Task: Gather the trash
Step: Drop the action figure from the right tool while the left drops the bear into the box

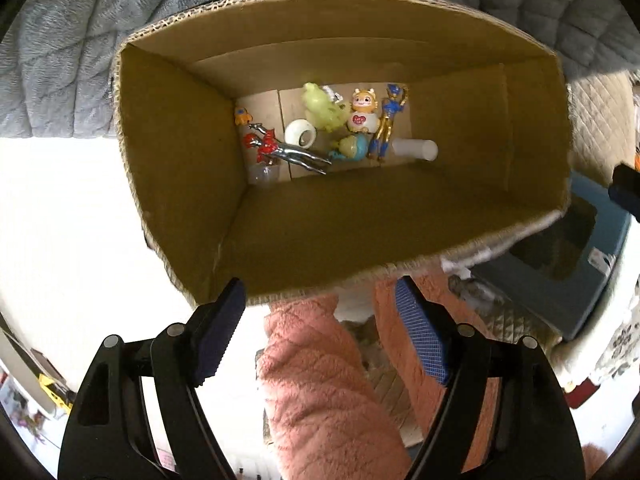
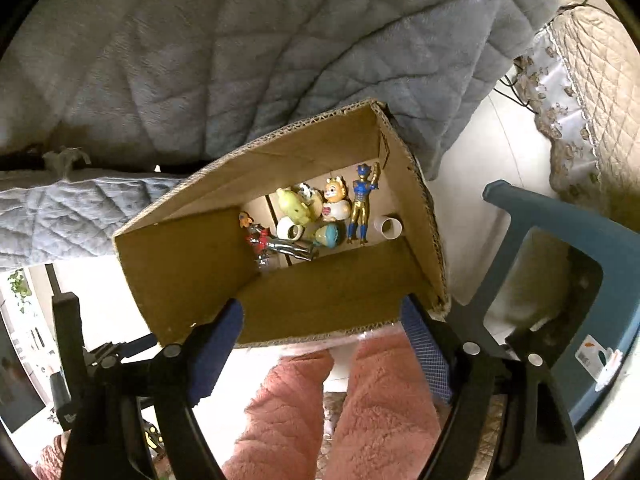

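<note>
Cardboard box [image 1: 188,168] is seen from above in both wrist views, open at the top, with its near rim just ahead of both grippers. The left gripper [image 1: 320,312] is held with its fingers spread wide apart and nothing between them; the right gripper [image 2: 322,334] is likewise spread wide and empty.

On the box floor a cluster of small things is gathered. Against the left wall a silver and red figure [image 1: 288,150] is laid on its side, with a small orange toy [image 1: 241,116] beside its head, in the far left corner. A white ring-shaped piece [image 1: 300,133] is set near the middle, touching a pale green toy [image 1: 320,108] behind it. A yellow and white cartoon figure [image 1: 363,111] is placed to the right of the green toy, and a teal round toy [image 1: 354,148] lies in front of it. A blue and gold figure [image 1: 387,122] is stretched out beside them, and a white tube [image 1: 416,149] is laid on its side toward the right wall, just beside the figure's feet.

Pink fleece-covered legs [image 1: 320,384] are seen below the near rim of the box. A grey quilted blanket [image 2: 240,60] is spread behind the box, and a blue plastic stool [image 2: 580,288] is seen to its right.
</note>
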